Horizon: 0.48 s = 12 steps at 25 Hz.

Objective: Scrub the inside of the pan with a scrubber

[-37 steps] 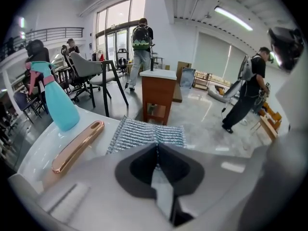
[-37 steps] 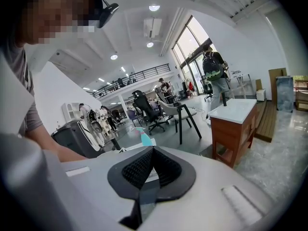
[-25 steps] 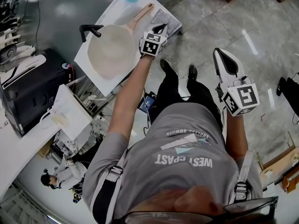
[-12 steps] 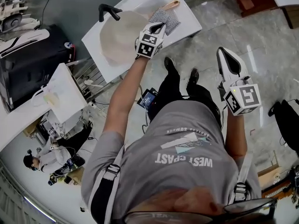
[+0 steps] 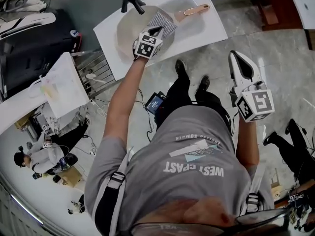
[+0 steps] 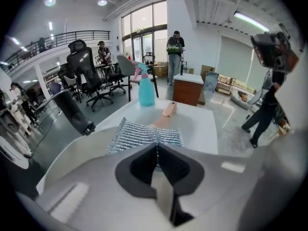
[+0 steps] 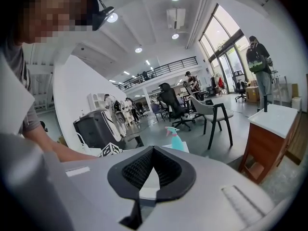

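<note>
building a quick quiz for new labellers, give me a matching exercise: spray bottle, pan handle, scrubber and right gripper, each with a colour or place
Column one:
1 spray bottle
2 pan handle
3 scrubber
4 right gripper

Column two:
a tan
b over the floor, off the table
c teal
d pinched in the left gripper, over the pan

Pairs: 1-c, 2-a, 3-d, 4-b
</note>
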{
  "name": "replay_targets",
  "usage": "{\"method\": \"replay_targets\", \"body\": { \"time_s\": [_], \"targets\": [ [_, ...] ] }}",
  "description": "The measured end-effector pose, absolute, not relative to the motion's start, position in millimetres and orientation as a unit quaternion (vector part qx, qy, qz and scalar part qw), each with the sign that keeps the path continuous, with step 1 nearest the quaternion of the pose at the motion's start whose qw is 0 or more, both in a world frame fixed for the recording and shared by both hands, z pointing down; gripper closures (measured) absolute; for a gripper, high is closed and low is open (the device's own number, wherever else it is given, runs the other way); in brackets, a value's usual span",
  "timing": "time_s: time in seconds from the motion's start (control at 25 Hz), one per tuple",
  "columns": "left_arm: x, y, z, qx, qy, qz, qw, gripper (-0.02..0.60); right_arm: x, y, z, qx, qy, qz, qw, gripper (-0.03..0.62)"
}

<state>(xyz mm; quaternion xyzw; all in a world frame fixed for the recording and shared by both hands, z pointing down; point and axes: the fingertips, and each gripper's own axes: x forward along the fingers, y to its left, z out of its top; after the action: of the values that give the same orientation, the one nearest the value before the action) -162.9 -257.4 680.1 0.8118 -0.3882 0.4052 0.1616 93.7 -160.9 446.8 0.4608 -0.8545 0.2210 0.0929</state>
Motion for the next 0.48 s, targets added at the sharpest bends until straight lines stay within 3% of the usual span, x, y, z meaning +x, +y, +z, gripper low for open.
{"method": "replay_targets", "body": {
  "time_s": [0.48],
  "targets": [
    [-246,-301,736,0.772,-0.413,0.438,0.204,0.575,64,-182,459,0.470,-0.843,0.232,0.119,0.594]
  ]
}}
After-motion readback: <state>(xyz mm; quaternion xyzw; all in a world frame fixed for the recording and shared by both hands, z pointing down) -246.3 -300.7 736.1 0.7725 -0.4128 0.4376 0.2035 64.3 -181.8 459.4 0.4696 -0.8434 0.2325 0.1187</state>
